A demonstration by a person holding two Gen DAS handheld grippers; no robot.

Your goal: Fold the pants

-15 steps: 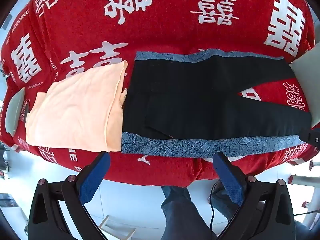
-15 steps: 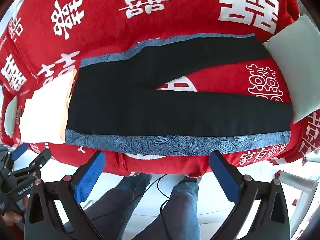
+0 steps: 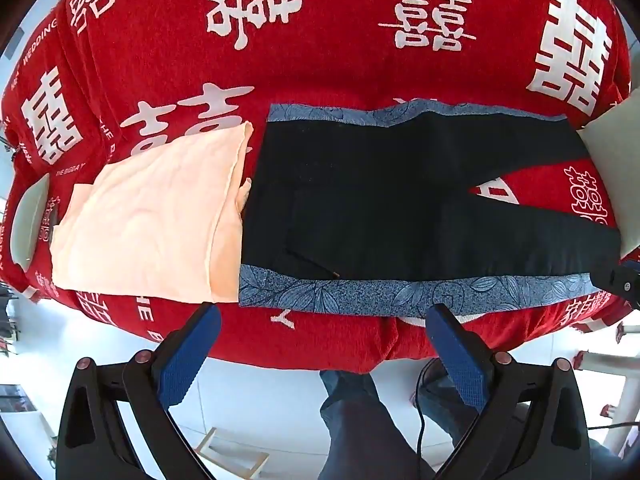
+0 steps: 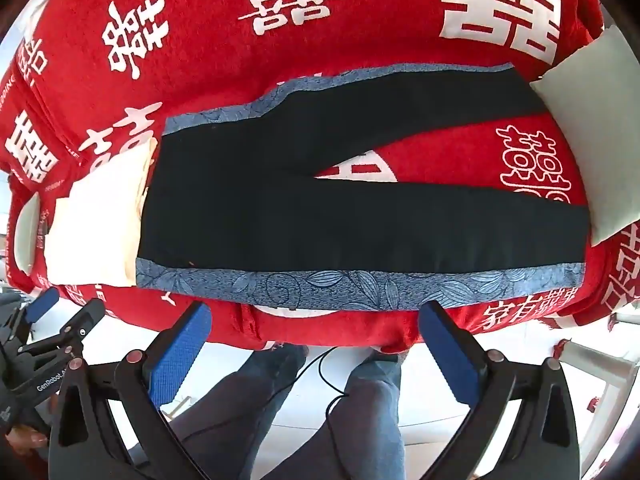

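Black pants with blue leaf-patterned side stripes lie flat on the red cloth, waist to the left, legs spread in a V to the right; they also show in the right wrist view. My left gripper is open and empty, hovering just short of the near blue stripe by the waist end. My right gripper is open and empty, just short of the near stripe at mid-leg. The left gripper also shows at the left edge of the right wrist view.
A folded peach garment lies against the waistband on the left. The red cloth with white characters covers the table. A pale cushion lies at the right by the leg ends, another at the far left. My legs stand below the table edge.
Both grippers have moved slightly nearer to the table edge; the pants look a little larger. Nothing was grasped.
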